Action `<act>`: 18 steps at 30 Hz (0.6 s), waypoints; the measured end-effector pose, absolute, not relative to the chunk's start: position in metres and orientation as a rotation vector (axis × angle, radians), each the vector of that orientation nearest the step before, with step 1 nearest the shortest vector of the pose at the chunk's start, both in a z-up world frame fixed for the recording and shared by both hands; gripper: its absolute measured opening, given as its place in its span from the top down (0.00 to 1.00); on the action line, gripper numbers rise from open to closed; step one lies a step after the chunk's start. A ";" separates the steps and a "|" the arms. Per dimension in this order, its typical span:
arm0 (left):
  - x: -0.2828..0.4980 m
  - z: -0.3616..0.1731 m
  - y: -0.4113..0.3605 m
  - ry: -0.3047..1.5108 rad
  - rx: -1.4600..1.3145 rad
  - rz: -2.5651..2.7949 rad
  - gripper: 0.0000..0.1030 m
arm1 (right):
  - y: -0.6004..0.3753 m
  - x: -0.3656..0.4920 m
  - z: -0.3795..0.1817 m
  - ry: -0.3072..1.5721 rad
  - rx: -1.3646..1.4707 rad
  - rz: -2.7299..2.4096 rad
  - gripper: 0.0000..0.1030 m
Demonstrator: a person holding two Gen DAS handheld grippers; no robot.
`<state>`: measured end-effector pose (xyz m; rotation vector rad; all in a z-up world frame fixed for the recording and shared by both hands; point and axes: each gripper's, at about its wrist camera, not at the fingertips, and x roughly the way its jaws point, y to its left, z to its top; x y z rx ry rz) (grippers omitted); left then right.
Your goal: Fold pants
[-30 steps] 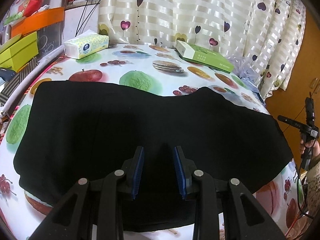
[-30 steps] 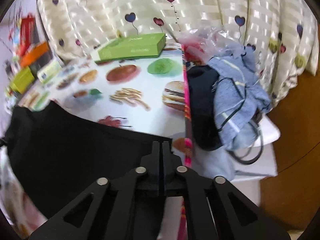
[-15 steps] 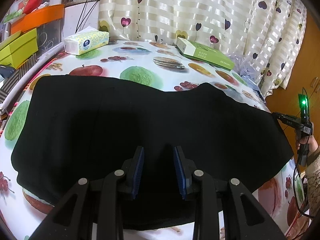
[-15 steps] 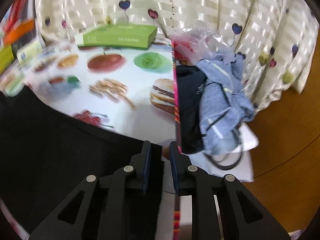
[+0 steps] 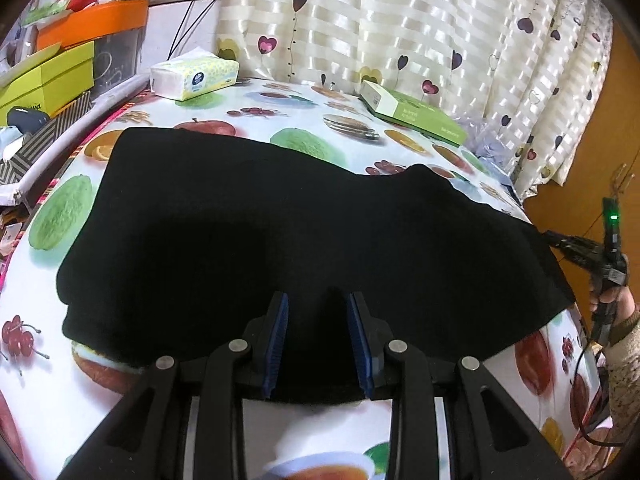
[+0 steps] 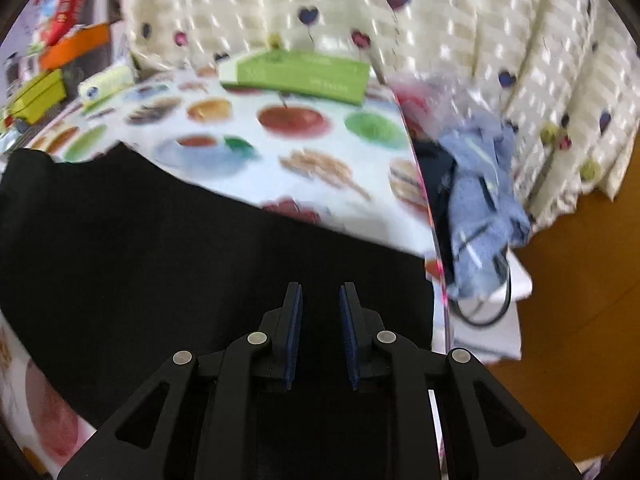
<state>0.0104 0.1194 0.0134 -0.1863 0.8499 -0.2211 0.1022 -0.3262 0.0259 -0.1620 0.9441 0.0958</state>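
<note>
Black pants (image 5: 280, 232) lie flat across the fruit-print table (image 5: 400, 148), spread wide from the left side to the right edge. They look already doubled, leg on leg, though the dark cloth hides any layer line. Judgement: one lengthwise fold done; the crosswise folds are left.

Left gripper (image 5: 318, 336) hovers over the near hem, jaws spread, nothing pinched; cloth shows in the gap but the blue pads (image 5: 280, 336) do not press it. Right gripper (image 6: 320, 336) sits over the pants' right end near the table edge, jaws parted, no cloth nipped as far as the blurred view shows. In the left view the person's hand (image 5: 612, 300) holds that tool off the table's right side.

Containers: tissue pack (image 5: 194, 78) at the far left, a tissue sticking out of the top. Flat green box (image 5: 412, 114) by the curtain (image 5: 400, 20), closed, contents unseen. Yellow-green box (image 5: 44, 80) and orange box (image 5: 88, 24) stacked off-table at left, lids shut. A heap of blue and dark clothes (image 6: 480, 188) rests on a white surface beyond the right edge; whether it is in a bin, cannot tell.
</note>
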 end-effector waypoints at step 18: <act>0.007 0.029 0.136 0.824 -0.200 -0.207 0.58 | -0.284 0.059 0.029 0.934 -0.037 0.159 0.76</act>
